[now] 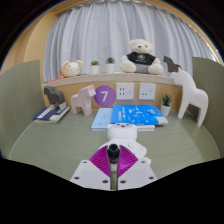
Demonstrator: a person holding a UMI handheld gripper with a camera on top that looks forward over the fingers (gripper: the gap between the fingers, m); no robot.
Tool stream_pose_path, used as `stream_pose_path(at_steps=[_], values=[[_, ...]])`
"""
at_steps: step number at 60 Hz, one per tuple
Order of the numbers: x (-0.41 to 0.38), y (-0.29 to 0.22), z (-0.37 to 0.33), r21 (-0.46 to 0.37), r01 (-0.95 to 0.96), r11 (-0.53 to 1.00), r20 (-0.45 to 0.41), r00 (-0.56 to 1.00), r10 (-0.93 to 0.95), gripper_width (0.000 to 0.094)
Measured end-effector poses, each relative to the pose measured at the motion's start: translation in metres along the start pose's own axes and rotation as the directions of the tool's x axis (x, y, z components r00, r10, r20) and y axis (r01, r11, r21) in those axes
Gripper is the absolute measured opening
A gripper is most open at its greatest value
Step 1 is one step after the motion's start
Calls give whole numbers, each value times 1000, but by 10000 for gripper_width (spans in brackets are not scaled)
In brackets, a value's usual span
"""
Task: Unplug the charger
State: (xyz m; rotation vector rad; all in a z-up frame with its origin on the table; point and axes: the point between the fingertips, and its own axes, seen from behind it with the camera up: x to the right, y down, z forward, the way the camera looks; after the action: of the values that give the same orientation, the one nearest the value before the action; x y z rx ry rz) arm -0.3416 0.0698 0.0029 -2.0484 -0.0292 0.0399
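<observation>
Left side: we see a small wooden horse (82, 99) beside a purple disc marked 7 (104, 97).
Centre: a blue book (128, 119) lies on the table (45, 140); a teddy bear (141, 57) sits on the shelf above.
Charger: we see the white charger (124, 137) just ahead of the gripper (114, 156).
Jaws: narrow, magenta pads (104, 160) close together around a dark piece; a firm hold we cannot tell.
Right side: a taller white horse figure (189, 97).

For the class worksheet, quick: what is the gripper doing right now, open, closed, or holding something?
Gripper: jaws closed on a small black plug, held between the pink pads, with the white charger just ahead.
</observation>
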Motion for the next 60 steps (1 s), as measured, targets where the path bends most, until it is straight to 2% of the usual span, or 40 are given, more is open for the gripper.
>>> stream_pose_path(at_steps=[13,19,20,21,24,26,29,34,38,43,52,60], values=[[5,1,1,-23,-57,998,-55,997,56,43],[6,-4,-1,-91,-104,990,-57,993,99,34],[7,-20,-7,-76,-114,991,-51,993,110,32],[9,-48,-15,-23,-131,991,-44,991,129,33],[20,-141,-53,223,-122,967,-39,990,133,33],[23,-203,-82,337,-73,939,-49,994,95,34],[42,-264,-109,407,-50,912,-66,994,84,38],[79,-295,-120,424,-57,904,-79,992,99,40],[113,-278,-112,381,-41,924,-107,990,89,41],[160,-220,-84,257,-17,966,-161,985,60,40],[212,-91,-28,-8,-83,997,-153,985,81,40],[230,-9,2,-154,-121,981,-128,987,101,43]])
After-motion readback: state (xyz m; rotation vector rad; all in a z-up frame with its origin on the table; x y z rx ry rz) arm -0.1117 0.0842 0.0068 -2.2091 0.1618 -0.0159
